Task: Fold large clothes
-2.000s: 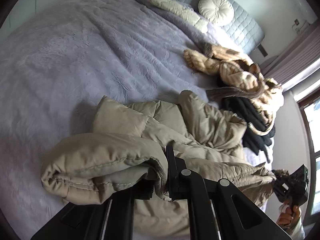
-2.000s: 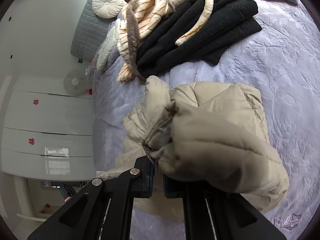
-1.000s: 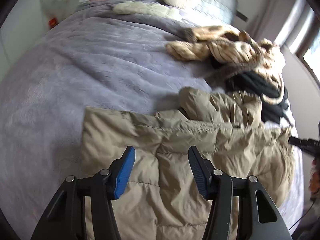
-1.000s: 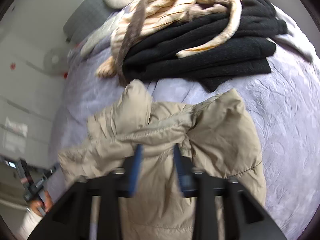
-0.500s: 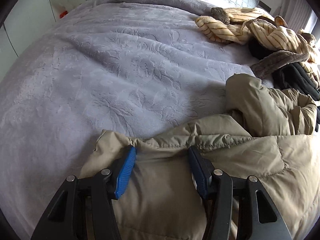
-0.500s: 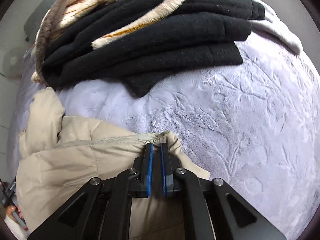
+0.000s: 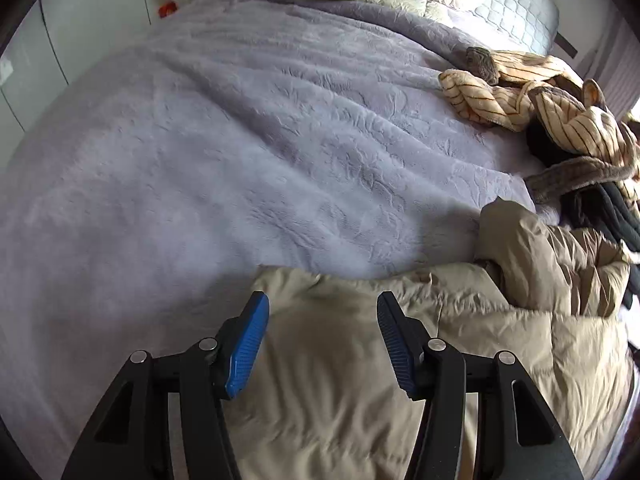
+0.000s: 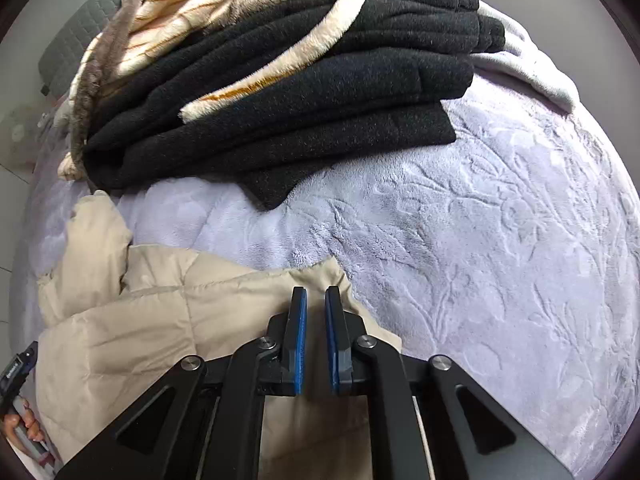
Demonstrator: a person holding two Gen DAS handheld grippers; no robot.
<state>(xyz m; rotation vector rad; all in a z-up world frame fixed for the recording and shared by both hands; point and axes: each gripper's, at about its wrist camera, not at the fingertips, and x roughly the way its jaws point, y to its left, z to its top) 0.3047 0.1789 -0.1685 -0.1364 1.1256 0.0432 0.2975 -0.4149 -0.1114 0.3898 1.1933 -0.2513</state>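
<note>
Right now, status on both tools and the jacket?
Left tool open above beige jacket. Right tool nearly closed at jacket edge, nothing visibly gripped. Black folded stack just beyond.

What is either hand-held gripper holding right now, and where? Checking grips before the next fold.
Nothing is held. The left hand-held gripper and right hand-held gripper are open over the jacket.

Two seconds back both grippers clamped bunched folds of the beige puffer jacket (image 7: 500, 344) held up off the lavender bedspread (image 7: 240, 140). Jacket now lies spread flat, hem edge toward 12 o'clock. Left gripper (image 7: 322, 312) has let go, jaws wide apart above the fabric. Right gripper (image 8: 315, 300), pinching the hem corner half a second ago, now parted slightly, narrow gap showing.
</note>
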